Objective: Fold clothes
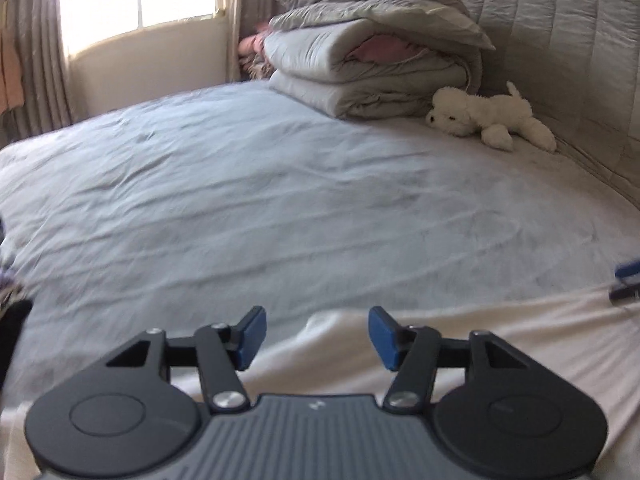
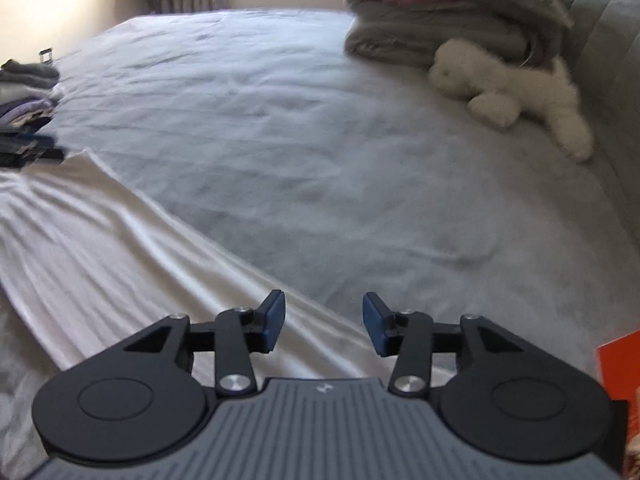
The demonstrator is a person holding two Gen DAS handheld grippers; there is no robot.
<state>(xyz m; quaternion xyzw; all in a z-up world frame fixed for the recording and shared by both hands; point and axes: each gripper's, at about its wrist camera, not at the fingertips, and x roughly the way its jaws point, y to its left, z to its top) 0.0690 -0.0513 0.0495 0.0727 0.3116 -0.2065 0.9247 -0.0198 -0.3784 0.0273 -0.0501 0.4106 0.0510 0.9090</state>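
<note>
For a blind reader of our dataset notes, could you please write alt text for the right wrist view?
The open right gripper hovers over the edge of a white garment spread on a bed. A white plush dog and folded bedding lie beyond, with stacked clothes far left.

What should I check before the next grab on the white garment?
1. Left claw open, nothing held: ok.
2. Right claw open, nothing held: ok.
3. White garment spread on the bed sheet, edge just ahead of both claws: ok.
4. Garment flat: not ok, long wrinkles run along it.
5. Open sheet beyond the garment for folding; stuffed dog and folded duvet sit far back by the headboard: ok.
6. Stack of folded clothes apart from the garment: ok.
</note>
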